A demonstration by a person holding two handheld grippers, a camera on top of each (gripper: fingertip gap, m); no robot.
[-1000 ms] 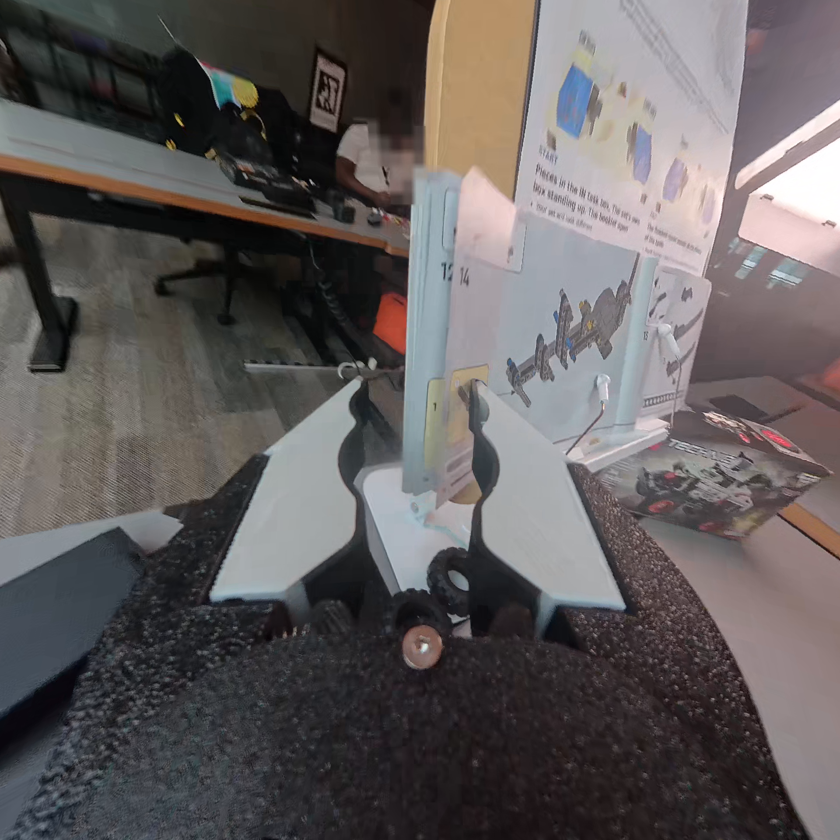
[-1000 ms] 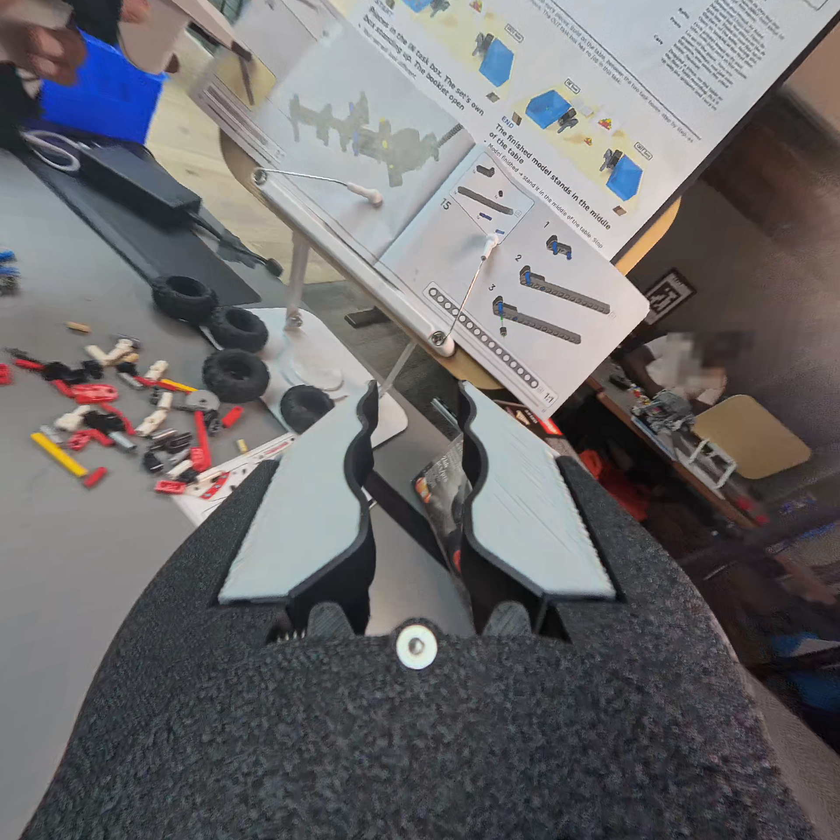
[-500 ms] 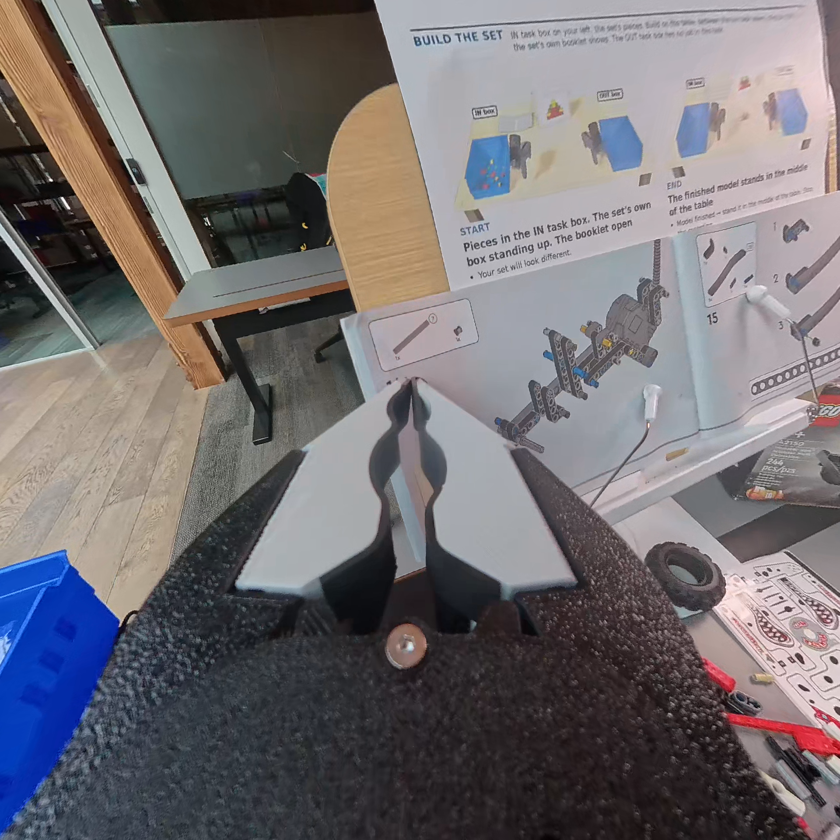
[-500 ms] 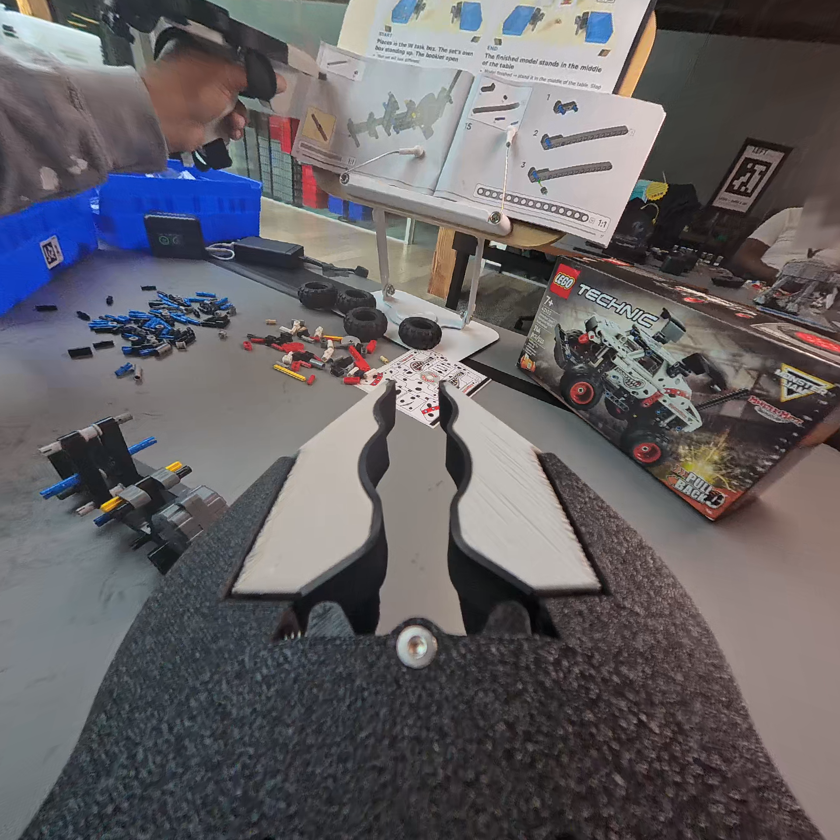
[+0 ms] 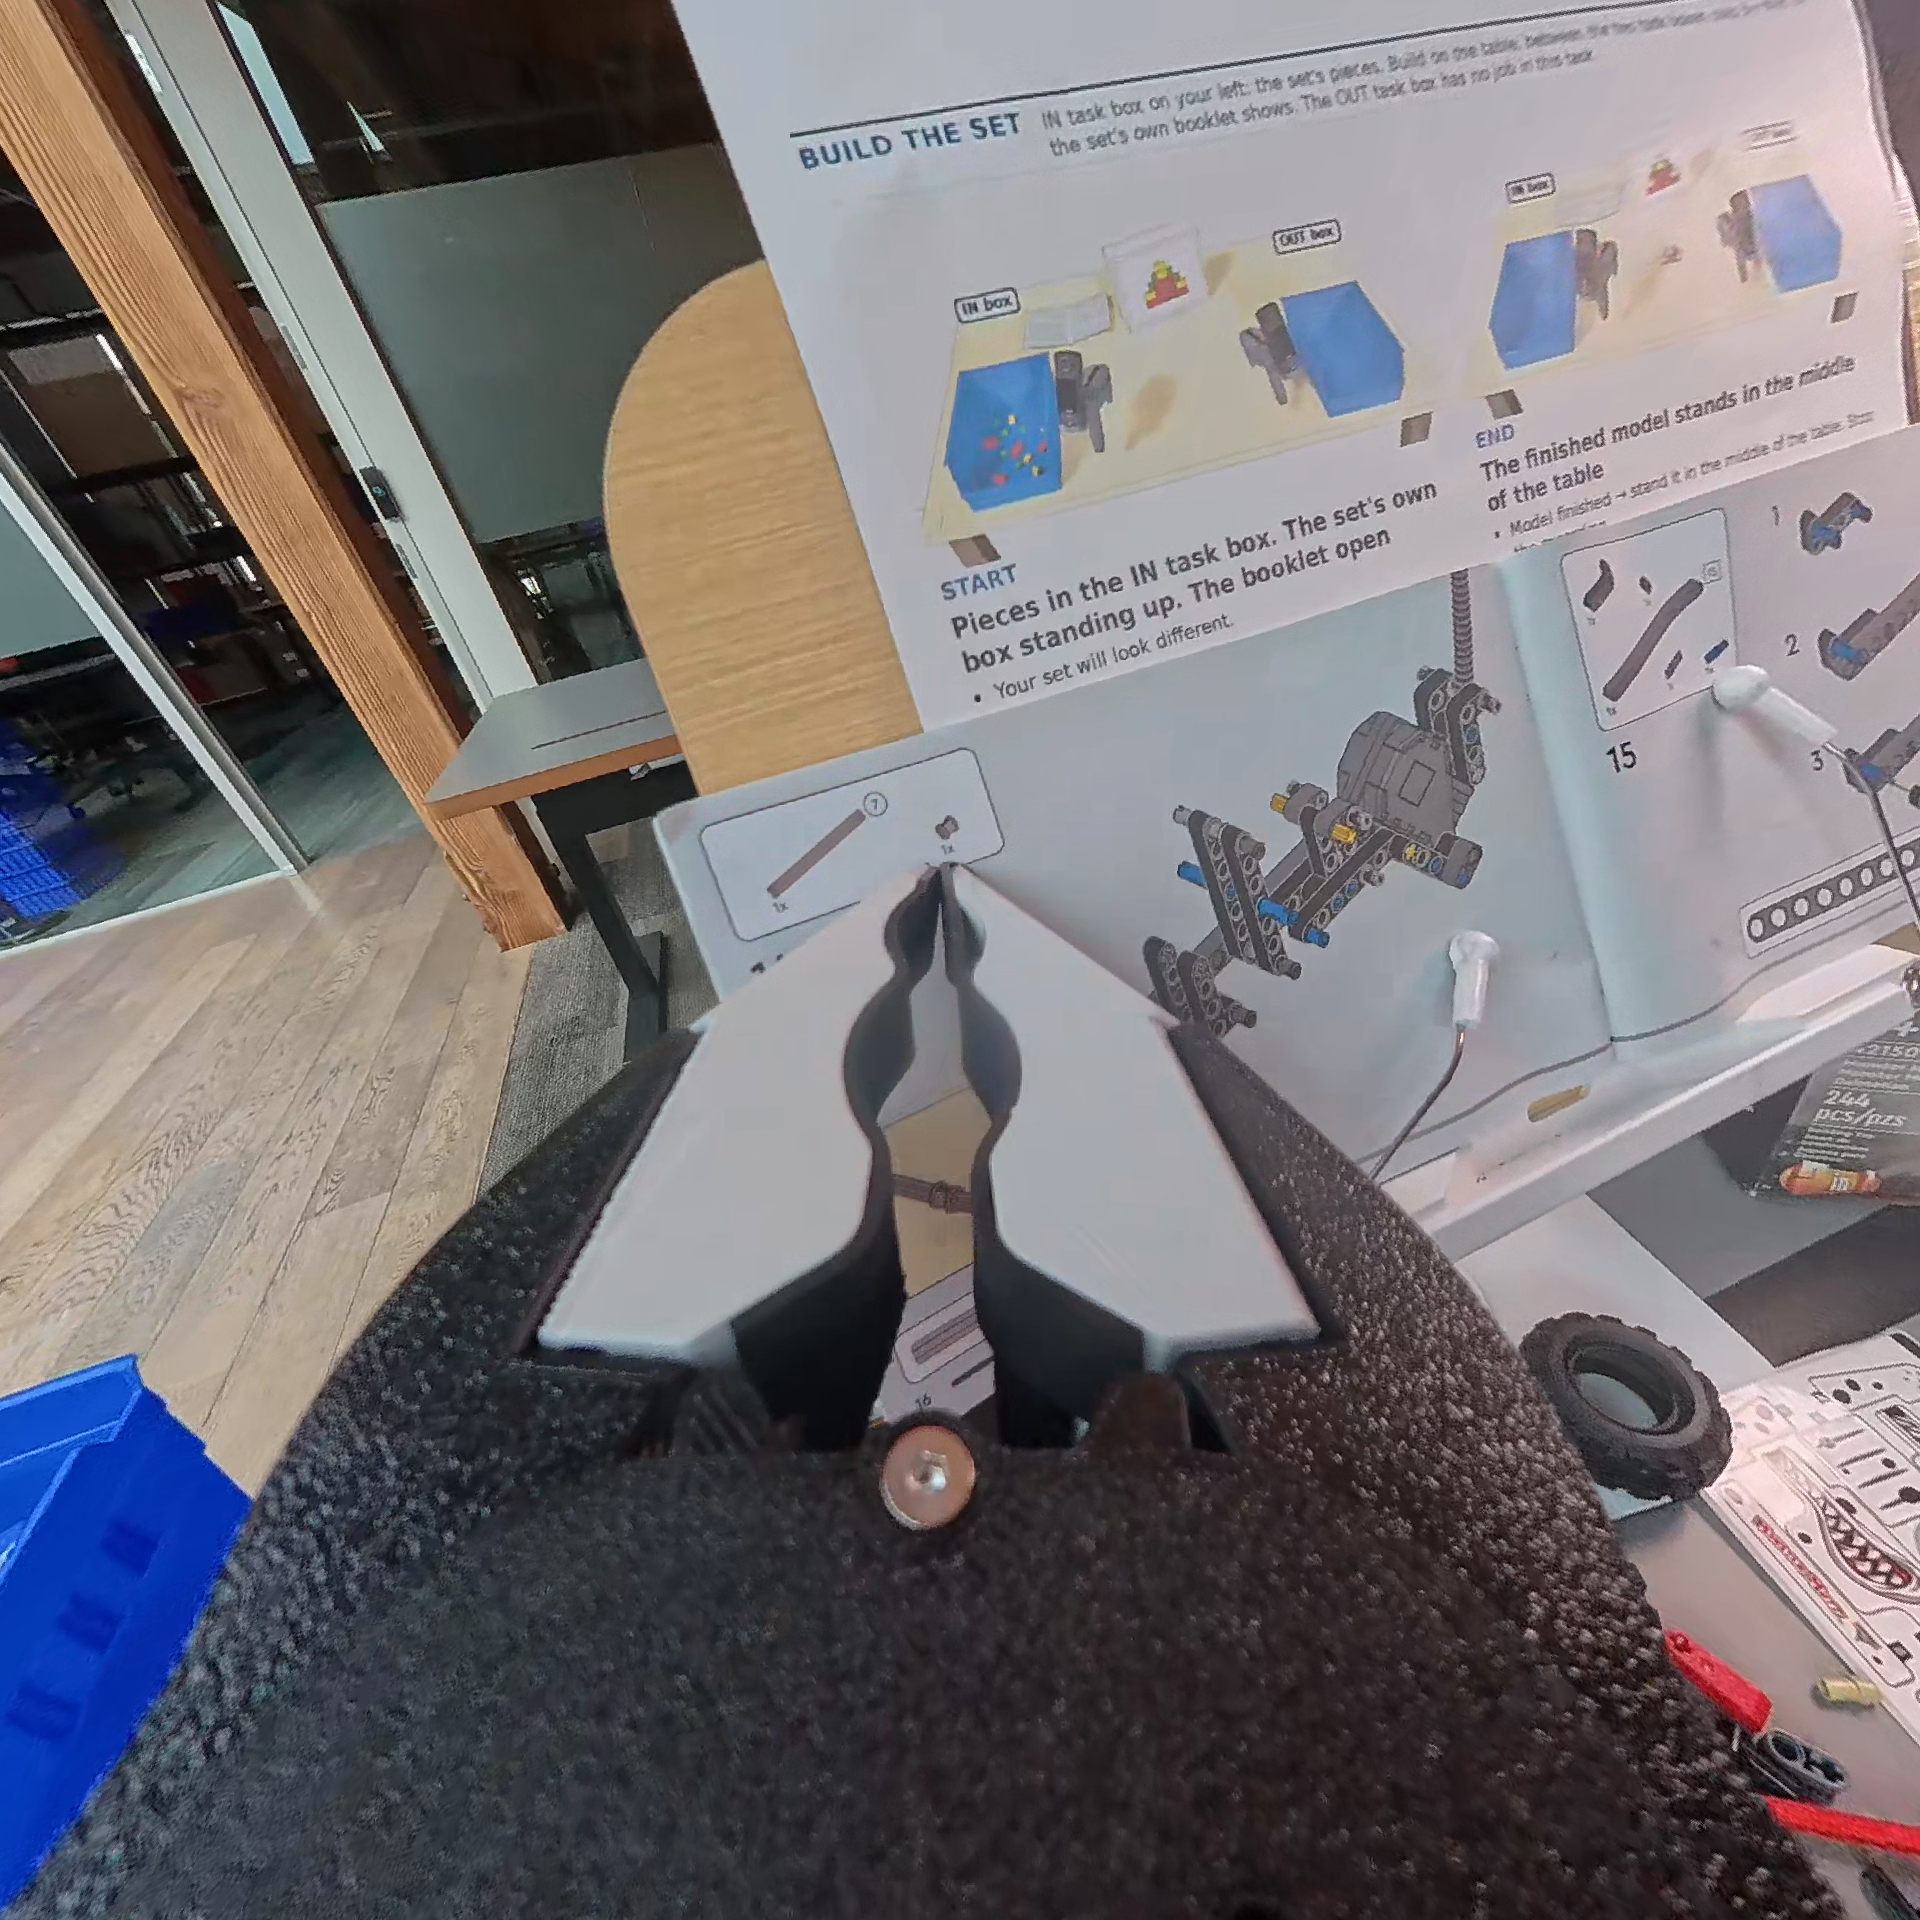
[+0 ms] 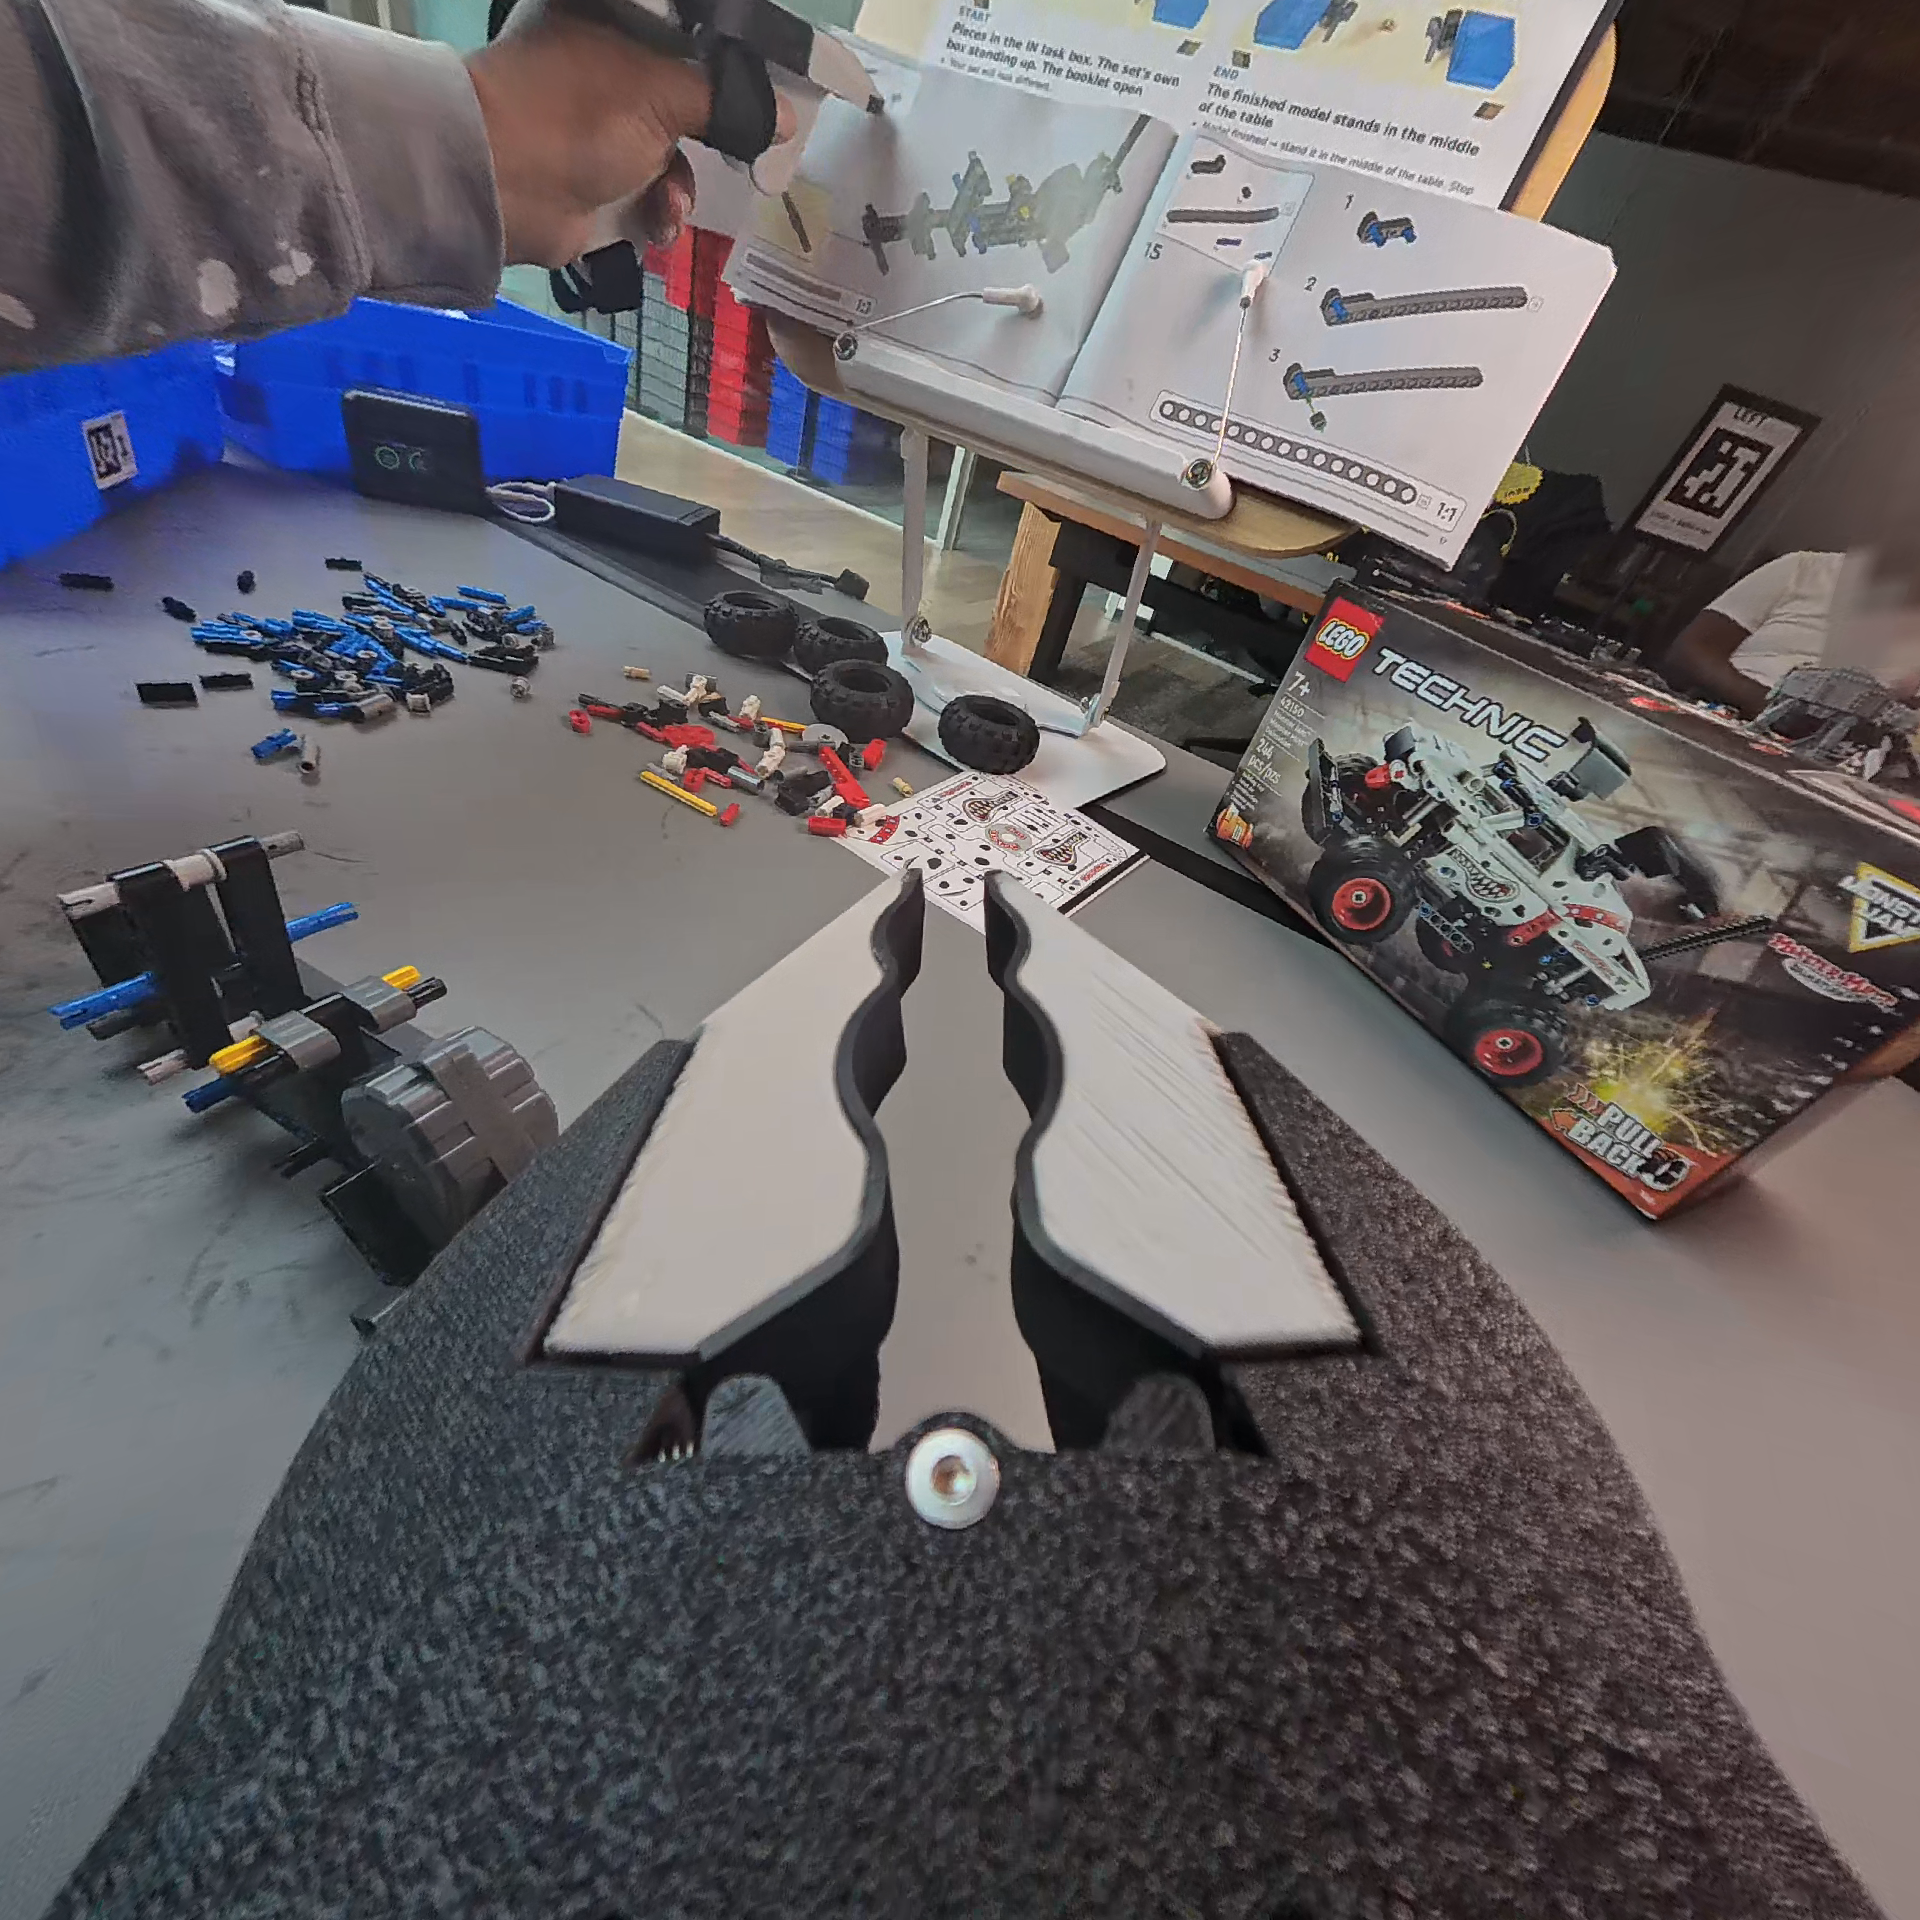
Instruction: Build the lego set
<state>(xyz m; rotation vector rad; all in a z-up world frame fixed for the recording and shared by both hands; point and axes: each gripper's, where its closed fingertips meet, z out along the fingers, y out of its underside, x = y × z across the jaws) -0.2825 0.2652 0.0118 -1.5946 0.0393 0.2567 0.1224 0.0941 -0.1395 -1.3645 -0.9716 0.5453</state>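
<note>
The instruction booklet (image 5: 1299,883) stands open on a white stand (image 6: 1039,416) at the back of the grey table (image 6: 623,987). My left gripper (image 5: 938,878) is shut, with its tips against the booklet's left page; I cannot tell whether paper is pinched. It shows in the right wrist view (image 6: 831,73), held by a hand. My right gripper (image 6: 951,894) is slightly open and empty, low over the table. The half-built black chassis (image 6: 291,1039) with blue and yellow pins lies to its left. Loose blue and black pins (image 6: 364,644) and red and white parts (image 6: 748,748) lie farther back.
Several black tyres (image 6: 862,696) sit by the stand's base, and one shows in the left wrist view (image 5: 1621,1403). A sticker sheet (image 6: 997,842) lies ahead of my right gripper. The set's box (image 6: 1558,883) stands at right. Blue bins (image 6: 416,374) and a power adapter (image 6: 634,514) are at back left. Left tips to right tips: about 45 cm.
My left gripper swung a booklet page from edge-on to flat and closed, now pointing at the left page. My right gripper drew back from the stand to low over the table.
</note>
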